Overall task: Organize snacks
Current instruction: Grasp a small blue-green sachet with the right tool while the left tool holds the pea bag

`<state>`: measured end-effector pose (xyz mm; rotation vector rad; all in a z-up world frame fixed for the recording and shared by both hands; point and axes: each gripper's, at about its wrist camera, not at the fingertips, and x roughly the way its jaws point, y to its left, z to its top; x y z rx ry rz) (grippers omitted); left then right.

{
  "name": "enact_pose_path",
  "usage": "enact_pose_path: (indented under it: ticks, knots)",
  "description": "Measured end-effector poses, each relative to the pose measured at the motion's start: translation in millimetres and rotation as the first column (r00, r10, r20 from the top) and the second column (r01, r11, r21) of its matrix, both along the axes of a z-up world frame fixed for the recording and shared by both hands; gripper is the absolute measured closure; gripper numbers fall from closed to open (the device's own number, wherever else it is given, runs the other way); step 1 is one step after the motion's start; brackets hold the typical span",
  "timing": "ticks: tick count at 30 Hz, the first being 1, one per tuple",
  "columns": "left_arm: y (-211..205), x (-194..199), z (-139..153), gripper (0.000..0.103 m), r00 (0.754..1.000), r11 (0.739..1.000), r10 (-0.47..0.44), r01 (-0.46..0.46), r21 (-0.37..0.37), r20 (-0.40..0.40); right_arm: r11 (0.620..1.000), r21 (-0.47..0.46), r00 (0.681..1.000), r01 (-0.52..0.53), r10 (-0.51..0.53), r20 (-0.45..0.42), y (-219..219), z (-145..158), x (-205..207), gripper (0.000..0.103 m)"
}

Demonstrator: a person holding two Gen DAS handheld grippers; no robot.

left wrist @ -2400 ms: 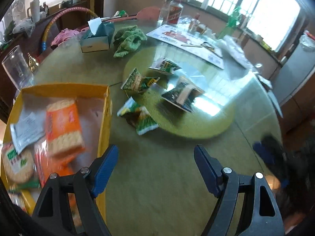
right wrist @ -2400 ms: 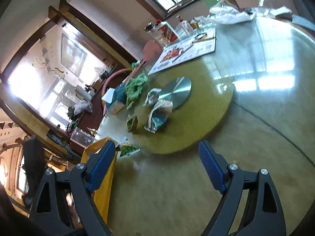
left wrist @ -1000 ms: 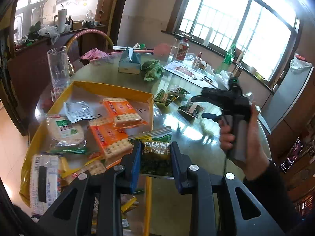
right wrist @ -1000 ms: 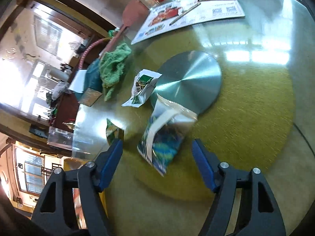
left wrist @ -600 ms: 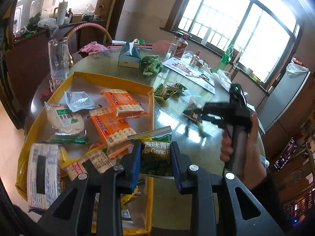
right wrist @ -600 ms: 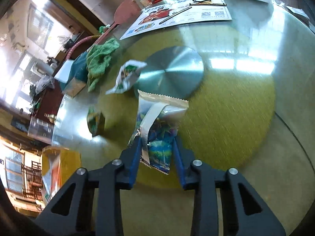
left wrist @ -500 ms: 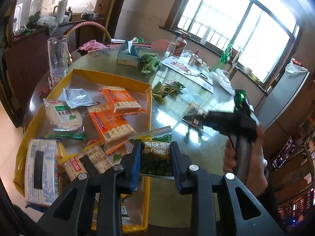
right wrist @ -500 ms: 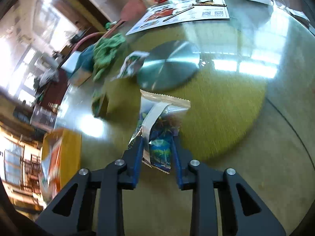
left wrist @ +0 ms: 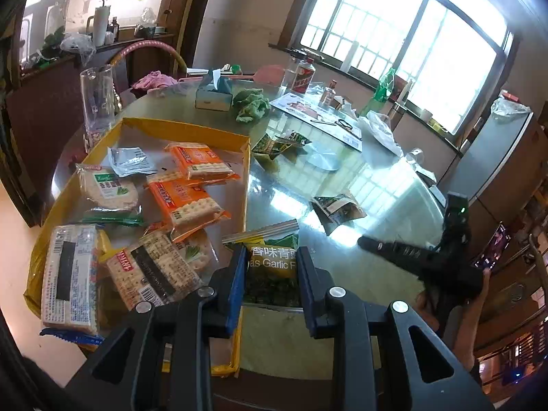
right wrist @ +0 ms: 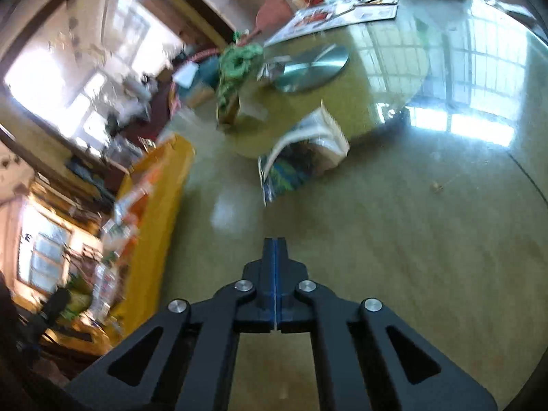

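Note:
My left gripper [left wrist: 272, 274] is shut on a green garlic pea packet [left wrist: 272, 263] and holds it beside the right wall of the yellow tray [left wrist: 186, 126]. The tray holds orange cracker packs [left wrist: 183, 202] and several other snacks. My right gripper [right wrist: 275, 243] is shut and empty; it also shows in the left wrist view [left wrist: 363, 241]. A blue and white snack packet [right wrist: 301, 157] lies loose on the table ahead of it, also seen in the left wrist view [left wrist: 337, 209]. Green packets [left wrist: 277, 142] lie further back.
A metal disc [right wrist: 311, 65] sits mid-table. A tissue box [left wrist: 214, 97], a green cloth [left wrist: 251, 106], a glass jug [left wrist: 97, 97], bottles [left wrist: 303, 77] and a printed sheet [left wrist: 315, 114] stand at the far side. The table's near edge [left wrist: 291, 373] is close.
My right gripper held the blue and white packet and has let it slip out; the jaws have shut empty and pulled back. My left gripper keeps holding the green packet.

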<state>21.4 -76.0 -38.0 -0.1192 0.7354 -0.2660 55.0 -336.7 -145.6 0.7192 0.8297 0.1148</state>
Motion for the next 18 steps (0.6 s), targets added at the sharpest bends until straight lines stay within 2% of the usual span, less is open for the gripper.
enact_pose_path:
  ticks: [1, 2, 3, 6, 9, 11, 13, 15, 18]
  knots:
    - [0.8, -0.3, -0.4, 0.075, 1.000, 1.000, 0.003, -0.003, -0.004, -0.006, 1.000, 0.021, 1.000, 0.015, -0.015, -0.006, -3.2, 1.3, 1.6, 0.070]
    - [1.5, -1.2, -0.4, 0.075, 1.000, 1.000, 0.004, -0.004, -0.009, -0.006, 0.999, 0.041, 1.000, 0.024, -0.023, -0.006, -5.3, 2.1, 3.2, 0.037]
    - [2.0, -2.5, -0.1, 0.075, 1.000, 1.000, 0.005, -0.005, -0.009, -0.002, 0.997, 0.062, 0.999, 0.044, -0.045, 0.002, -8.2, 3.7, 5.9, 0.020]
    - [5.6, -2.9, -1.2, 0.075, 1.000, 1.000, 0.017, -0.017, -0.002, 0.002, 0.990, 0.109, 0.996, 0.092, -0.091, -0.013, -16.3, 6.6, 26.8, 0.020]
    - [13.1, -3.0, -1.9, 0.075, 1.000, 0.999, 0.031, -0.031, -0.013, -0.007, 0.981, 0.159, 0.992, 0.111, -0.101, -0.069, -22.1, 2.2, 57.5, 0.021]
    - [18.8, -4.0, -1.4, 0.075, 0.999, 0.999, 0.037, -0.037, -0.013, -0.005, 0.987, 0.116, 0.991, 0.112, -0.103, -0.085, -21.3, 4.8, 70.3, 0.022]
    - [26.2, -2.5, -2.7, 0.075, 0.998, 0.999, 0.052, -0.052, -0.014, -0.018, 0.989, 0.025, 0.983, 0.145, -0.142, -0.118, -22.1, 8.1, 85.6, 0.024]
    - [33.5, -2.5, -2.8, 0.075, 0.998, 0.998, 0.062, -0.063, -0.029, -0.026, 0.988, -0.007, 0.977, 0.154, -0.153, -0.149, -24.4, 6.7, 96.2, 0.041]
    - [44.2, -3.6, -1.4, 0.075, 0.996, 0.996, 0.083, -0.084, -0.039, -0.021, 0.987, -0.072, 0.973, 0.146, -0.156, -0.171, -22.9, 2.9, 100.3, 0.046]
